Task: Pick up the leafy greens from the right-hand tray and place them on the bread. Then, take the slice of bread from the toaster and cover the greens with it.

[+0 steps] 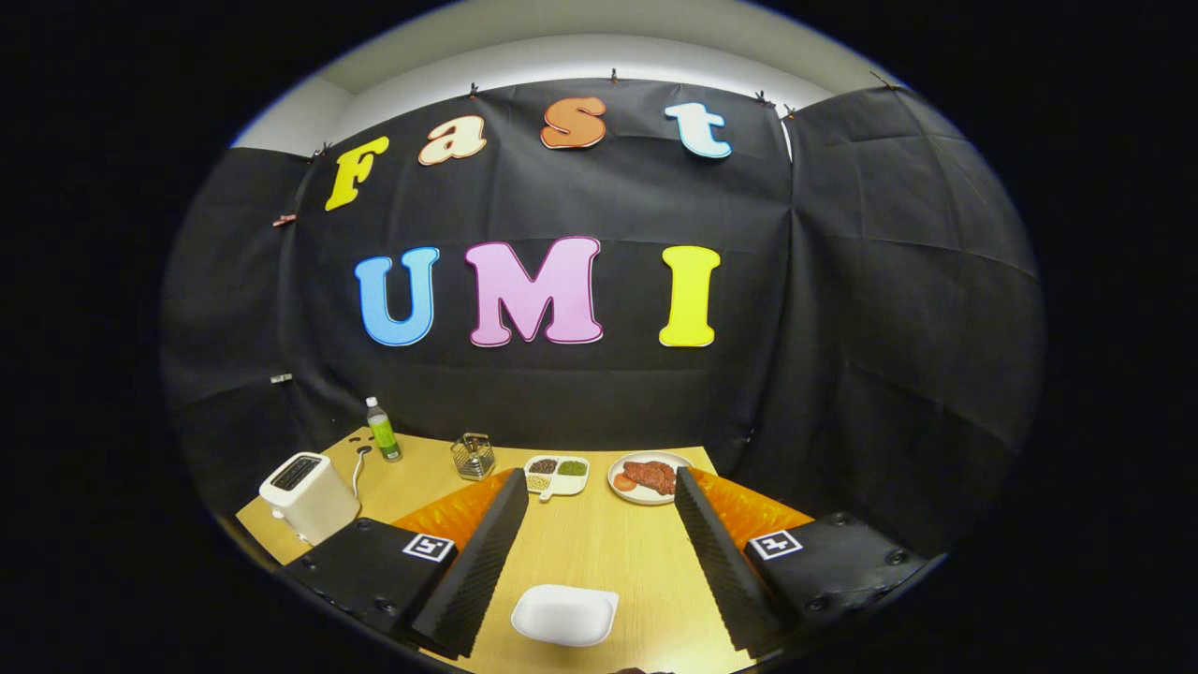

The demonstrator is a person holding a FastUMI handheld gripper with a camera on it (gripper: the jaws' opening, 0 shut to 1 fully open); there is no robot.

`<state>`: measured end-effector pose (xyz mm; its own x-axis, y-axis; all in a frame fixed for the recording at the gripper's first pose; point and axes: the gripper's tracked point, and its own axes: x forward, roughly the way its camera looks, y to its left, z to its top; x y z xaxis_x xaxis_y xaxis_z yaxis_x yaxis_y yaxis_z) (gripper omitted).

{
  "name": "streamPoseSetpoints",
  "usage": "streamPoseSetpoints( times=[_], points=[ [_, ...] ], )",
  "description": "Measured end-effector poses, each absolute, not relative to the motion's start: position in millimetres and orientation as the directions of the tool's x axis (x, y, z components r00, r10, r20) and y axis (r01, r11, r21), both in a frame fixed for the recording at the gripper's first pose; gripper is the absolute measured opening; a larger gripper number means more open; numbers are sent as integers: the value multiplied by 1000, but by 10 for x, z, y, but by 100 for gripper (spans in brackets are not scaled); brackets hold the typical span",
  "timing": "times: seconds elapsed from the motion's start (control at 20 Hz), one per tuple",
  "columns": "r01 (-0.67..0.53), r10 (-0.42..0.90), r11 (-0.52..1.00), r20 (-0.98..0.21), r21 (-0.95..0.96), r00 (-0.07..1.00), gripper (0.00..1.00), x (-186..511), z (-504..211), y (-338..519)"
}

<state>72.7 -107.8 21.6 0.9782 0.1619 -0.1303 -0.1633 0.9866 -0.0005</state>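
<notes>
Wooden table point(599, 552) carries one toaster point(309, 496), one bottle point(382, 430), three dishes; gripper point(594, 487) spread wide, holding nothing.

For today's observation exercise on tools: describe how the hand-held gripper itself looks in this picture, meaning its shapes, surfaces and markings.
The gripper has two long, wedge-shaped fingers whose inner faces are finely ribbed like a sawtooth. Each finger is mounted on a boxy black block with visible screws, and each block carries a square black-and-white marker tag. Orange textured parts sit behind the fingers. The fingers stand wide apart, with nothing between them but a white dish on the table.
</notes>
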Motion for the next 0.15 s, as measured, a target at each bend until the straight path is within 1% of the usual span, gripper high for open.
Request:
streamPoseSetpoints(
  times=[0.15],
  points=[
    [-184,180,983,-130,-18,975,99,760,197,-1082]
  ],
)
